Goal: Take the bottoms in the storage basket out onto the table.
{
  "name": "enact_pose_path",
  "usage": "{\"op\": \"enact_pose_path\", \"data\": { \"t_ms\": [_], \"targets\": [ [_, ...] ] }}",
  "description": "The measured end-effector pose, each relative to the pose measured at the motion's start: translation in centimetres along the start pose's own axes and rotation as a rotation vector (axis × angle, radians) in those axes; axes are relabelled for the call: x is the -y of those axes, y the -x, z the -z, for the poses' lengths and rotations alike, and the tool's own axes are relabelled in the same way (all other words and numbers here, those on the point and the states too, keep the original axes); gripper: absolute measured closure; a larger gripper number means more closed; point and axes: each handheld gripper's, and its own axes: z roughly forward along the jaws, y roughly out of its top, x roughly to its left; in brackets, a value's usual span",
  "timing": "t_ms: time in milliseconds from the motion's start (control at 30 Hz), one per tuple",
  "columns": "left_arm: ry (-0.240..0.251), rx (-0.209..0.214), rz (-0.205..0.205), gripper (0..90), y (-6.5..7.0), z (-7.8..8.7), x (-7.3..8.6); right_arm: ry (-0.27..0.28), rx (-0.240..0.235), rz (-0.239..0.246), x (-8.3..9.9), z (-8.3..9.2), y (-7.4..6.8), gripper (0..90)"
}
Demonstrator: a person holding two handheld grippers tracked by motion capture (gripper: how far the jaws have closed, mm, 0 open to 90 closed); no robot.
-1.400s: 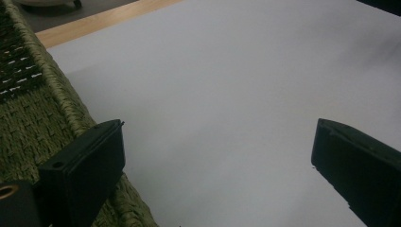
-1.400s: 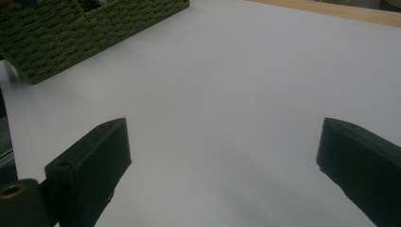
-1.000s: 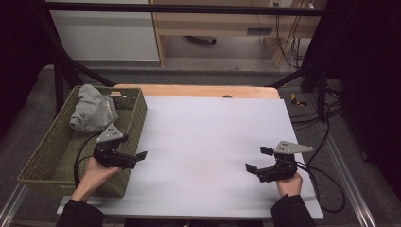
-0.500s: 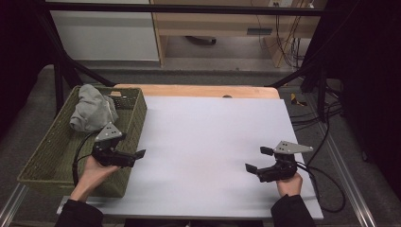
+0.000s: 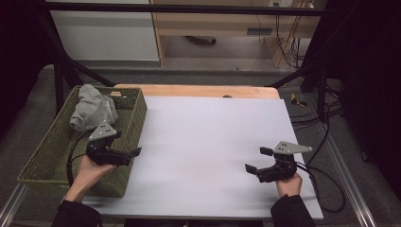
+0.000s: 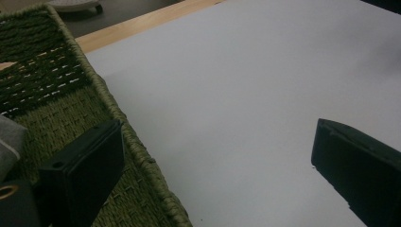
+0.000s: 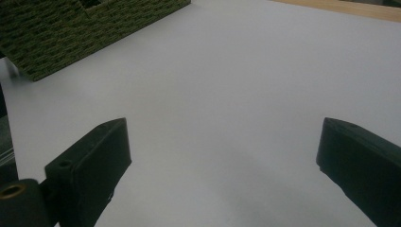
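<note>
At the left edge of the desk (image 5: 213,142) stands a green woven basket (image 5: 56,156), and the left hand-held gripper (image 5: 135,152) hangs over its near right rim with jaws spread and nothing between them; a crumpled grey cloth (image 5: 92,109) lies at the far end of that basket, apart from the jaws; the right hand-held gripper (image 5: 255,161) hovers low over the bare white sheet near the front right corner, likewise released and empty. By my reading the work is at its start: the cloth is not yet grasped, and the left side is placed to fetch it; the next move calls for swinging the left jaws away from the sheet and back into the basket, then lowering them onto a raised fold of cloth before closing, taking care not to snag the woven wall.

From the high view come the whole layout, both forearms and the gap between cloth and jaws; from the left gripper view come the weave of the basket's rim (image 6: 142,161) running between the two jaws and a sliver of grey cloth (image 6: 8,142) at the picture's left edge; from the right gripper view comes the basket's outer wall (image 7: 71,33) seen far off across the sheet.
</note>
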Motion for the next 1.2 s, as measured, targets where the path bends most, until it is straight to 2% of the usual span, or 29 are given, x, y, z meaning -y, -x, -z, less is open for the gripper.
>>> {"op": "enact_pose_path", "data": {
  "t_ms": [400,767,1200],
  "targets": [
    [-0.016,-0.018,0.006,3.6,-0.6,0.5,0.1,-0.004,0.003,0.007,0.0,-0.1,0.0,4.4],
    [-0.02,-0.05,0.03,3.6,-1.5,1.3,0.3,-0.006,0.003,-0.001,0.1,-0.1,0.0,4.4],
    [-0.034,-0.086,0.039,3.6,-2.5,2.1,0.5,-0.009,0.002,0.001,0.1,-0.1,0.0,4.4]
  ]
}}
